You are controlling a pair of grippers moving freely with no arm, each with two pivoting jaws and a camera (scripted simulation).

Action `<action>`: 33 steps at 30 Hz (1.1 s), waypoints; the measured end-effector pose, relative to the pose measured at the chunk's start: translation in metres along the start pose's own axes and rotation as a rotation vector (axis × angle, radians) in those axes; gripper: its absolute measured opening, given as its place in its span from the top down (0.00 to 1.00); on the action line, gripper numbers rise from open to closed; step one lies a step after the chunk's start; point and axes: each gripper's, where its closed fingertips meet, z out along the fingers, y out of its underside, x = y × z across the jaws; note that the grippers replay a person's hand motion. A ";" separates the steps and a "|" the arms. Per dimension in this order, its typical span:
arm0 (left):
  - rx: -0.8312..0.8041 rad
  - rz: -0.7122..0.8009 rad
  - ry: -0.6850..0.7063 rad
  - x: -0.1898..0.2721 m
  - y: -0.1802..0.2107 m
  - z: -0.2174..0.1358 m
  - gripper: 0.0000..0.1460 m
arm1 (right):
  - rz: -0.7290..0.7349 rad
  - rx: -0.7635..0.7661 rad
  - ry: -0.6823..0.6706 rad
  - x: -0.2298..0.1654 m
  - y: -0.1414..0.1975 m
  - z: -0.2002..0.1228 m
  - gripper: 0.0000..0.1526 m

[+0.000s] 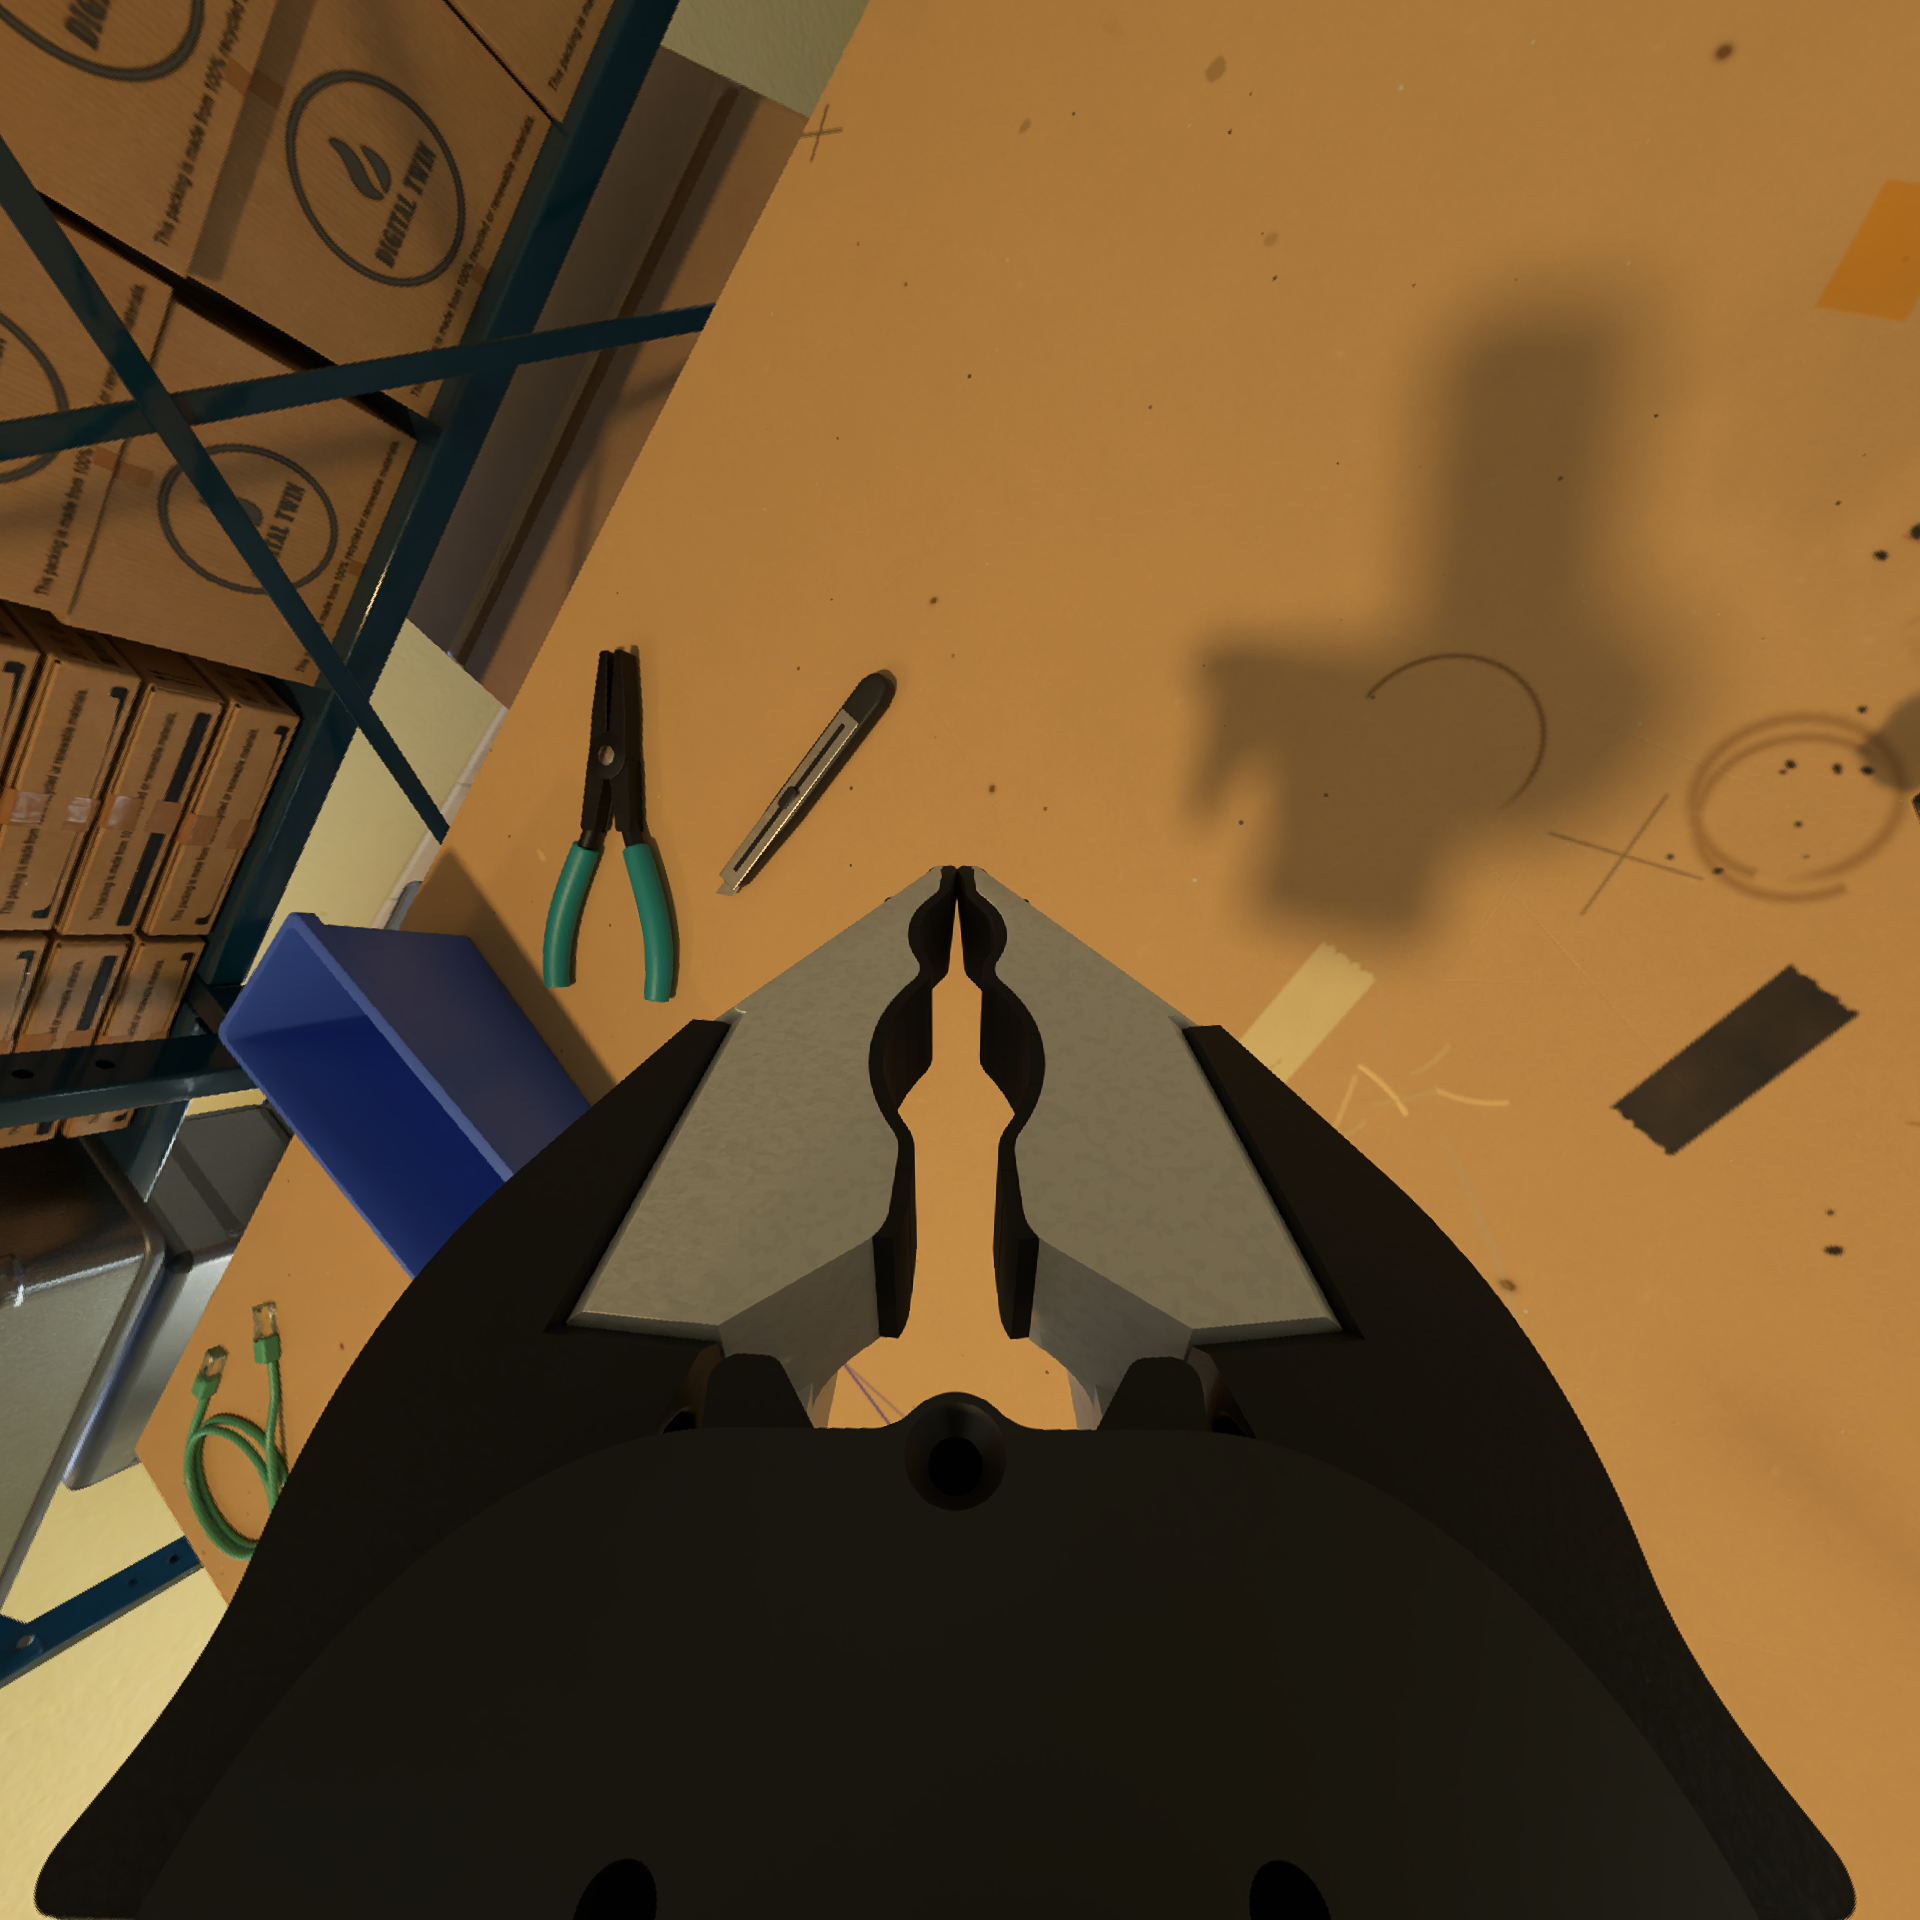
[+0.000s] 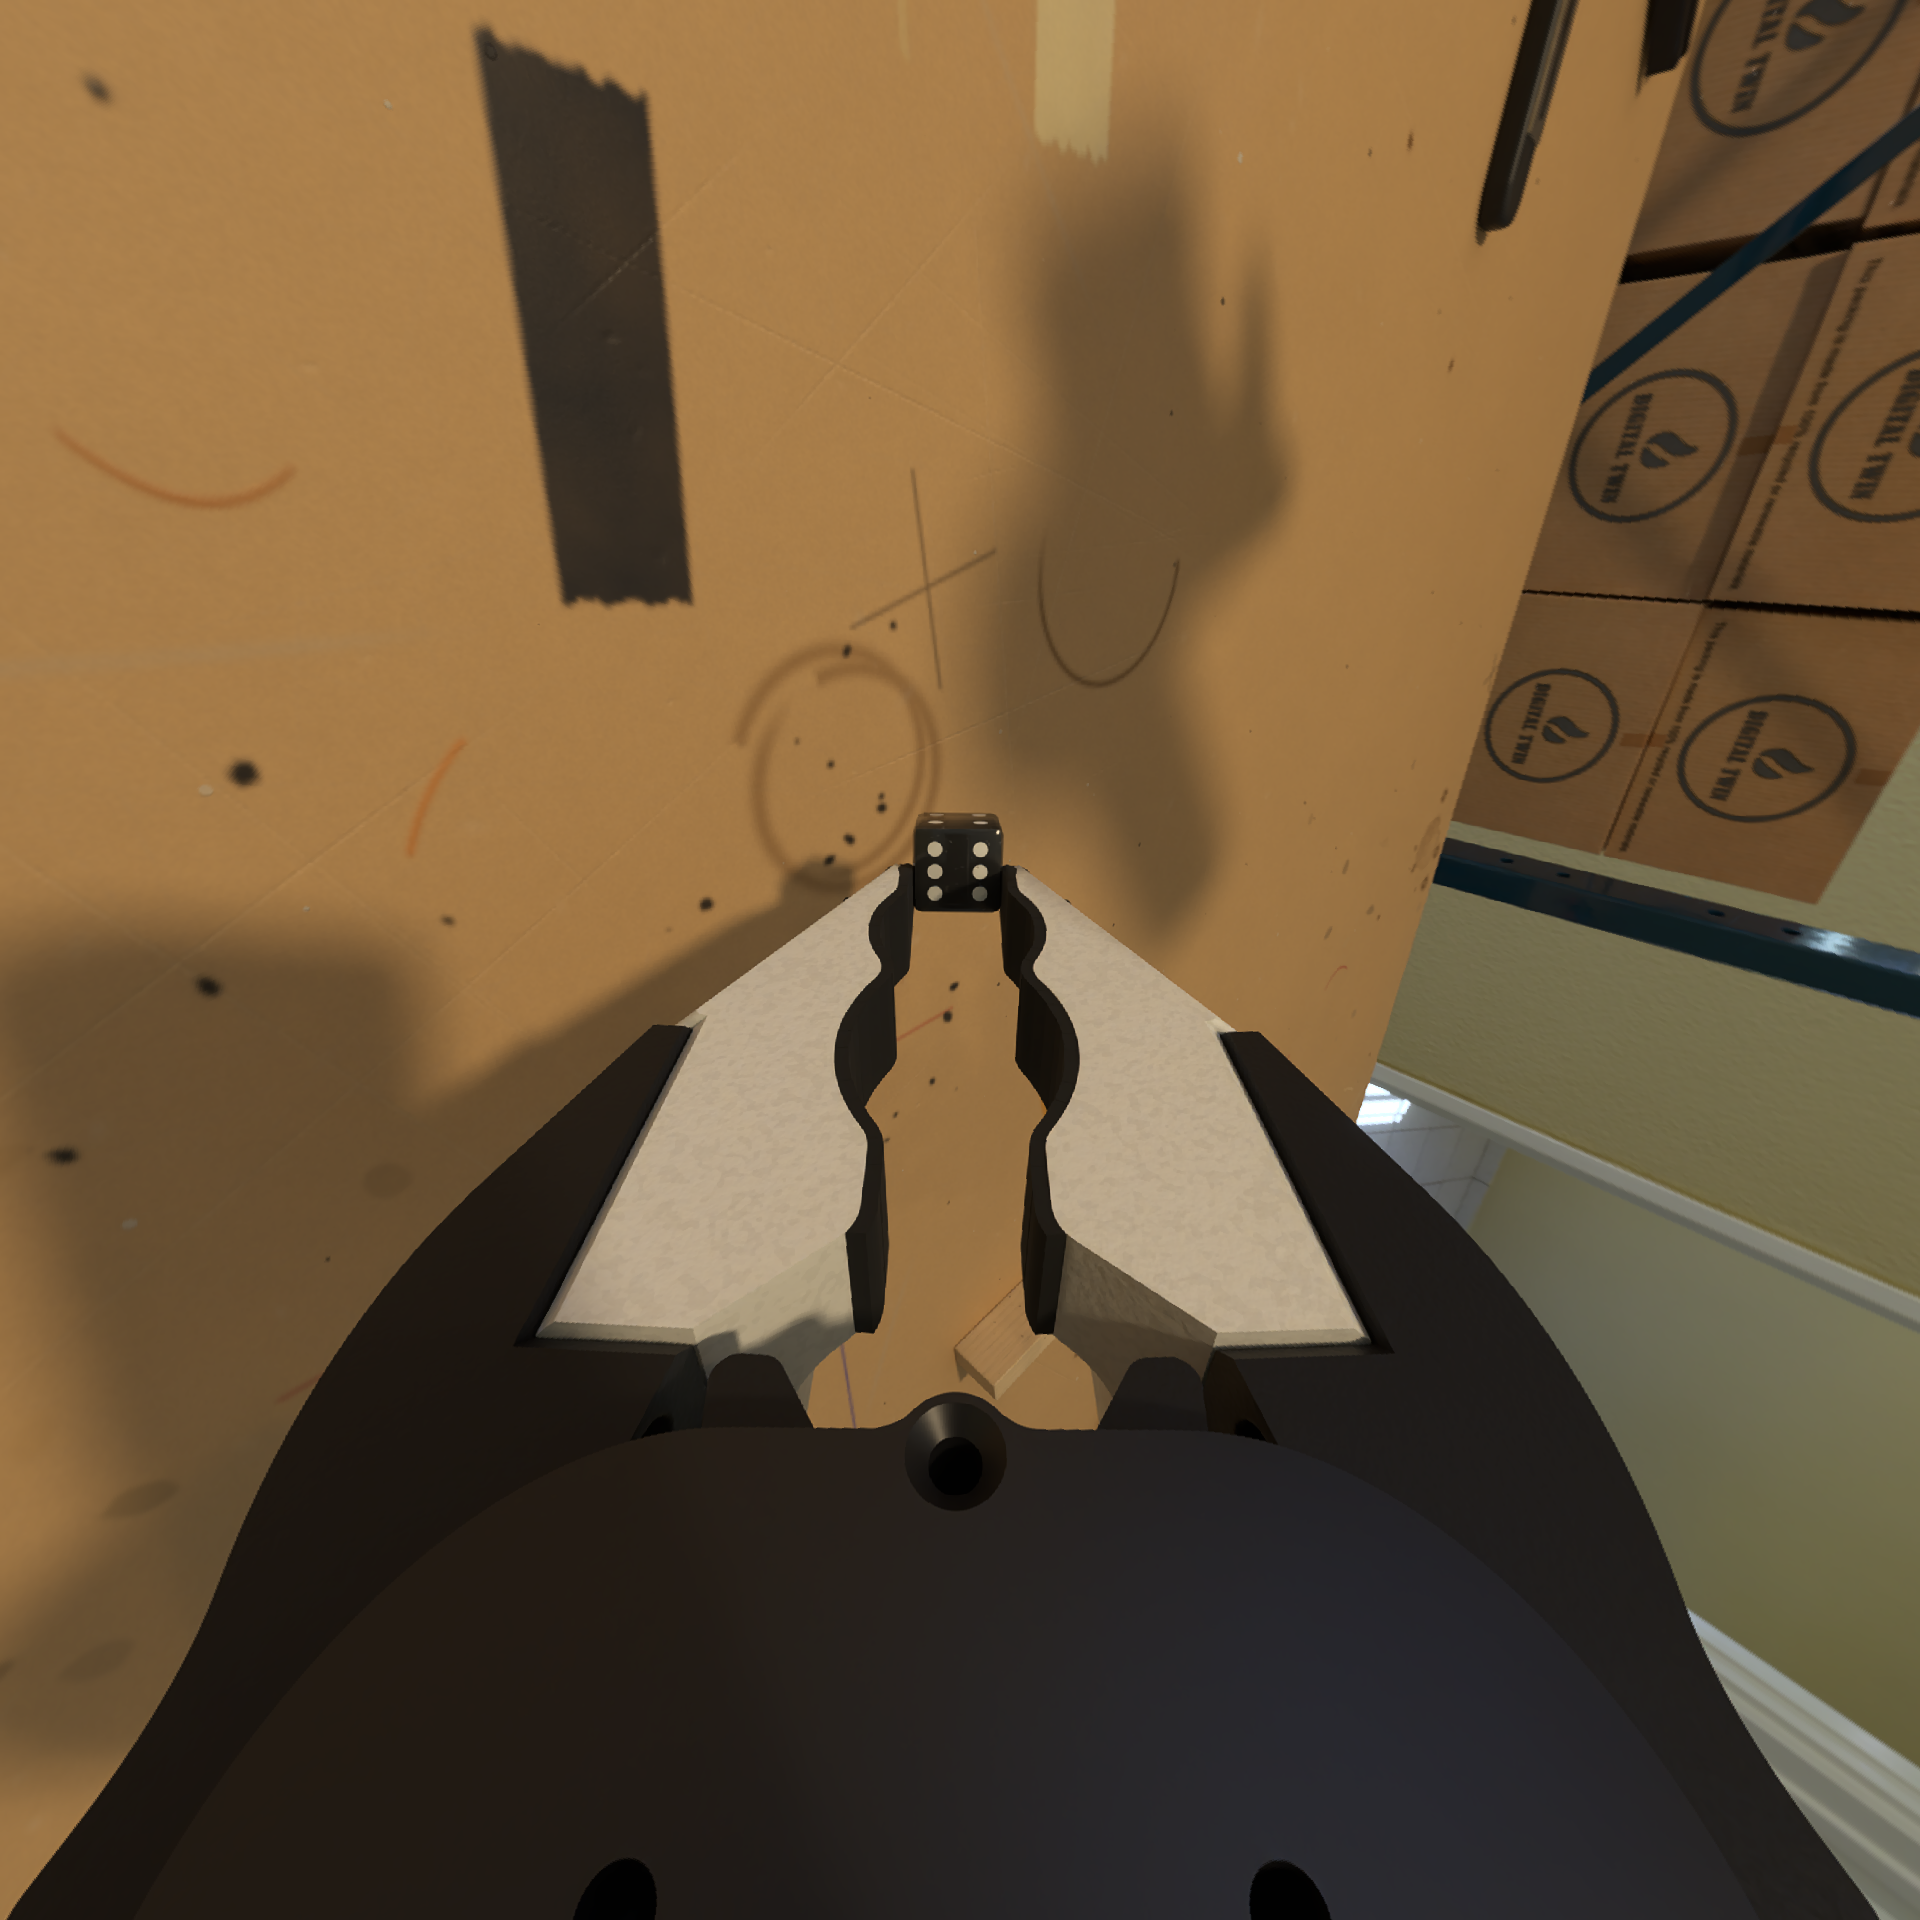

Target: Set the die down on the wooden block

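Observation:
My right gripper [image 2: 957,883] is shut on a small black die [image 2: 957,860] with white pips, held at the fingertips above the tan table. A pale wooden block [image 2: 1000,1351] shows only in part, low between the fingers near the gripper's base, below and behind the die. My left gripper [image 1: 957,878] is shut and empty, its tips together above the bare table. The die and the block do not show in the left wrist view.
Green-handled pliers [image 1: 613,831] and a utility knife [image 1: 805,784] lie left of the left gripper. A blue bin [image 1: 395,1070] and a green cable [image 1: 234,1444] sit by the table's left edge. Shelving with cardboard boxes [image 1: 156,468] stands beyond. Black tape [image 2: 587,332] marks the table.

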 end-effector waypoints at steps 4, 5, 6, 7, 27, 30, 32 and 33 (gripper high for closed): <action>-0.003 0.000 0.003 0.000 0.000 0.000 1.00 | -0.001 0.004 -0.117 0.006 -0.003 -0.012 0.89; -0.004 0.001 0.001 0.000 0.000 0.000 1.00 | 0.007 0.009 -0.166 0.009 -0.003 -0.017 0.89; -0.005 0.002 -0.001 0.000 0.000 0.000 1.00 | 0.016 0.014 -0.220 0.013 -0.004 -0.023 0.89; -0.007 0.004 -0.003 0.000 0.000 0.000 1.00 | 0.024 0.019 -0.278 0.018 -0.004 -0.028 0.89; -0.005 0.009 -0.005 0.000 0.000 0.000 1.00 | 0.073 0.006 -0.759 0.046 -0.005 -0.061 0.89; -0.005 0.012 -0.005 0.000 0.000 0.000 1.00 | 0.069 0.035 -0.693 0.041 -0.002 -0.067 0.89; -0.002 0.011 -0.004 0.000 0.000 0.000 1.00 | 0.068 0.068 -0.639 0.037 0.002 -0.075 0.89; 0.000 0.010 -0.003 0.000 0.000 0.000 1.00 | 0.066 0.077 -0.602 0.036 0.007 -0.079 0.89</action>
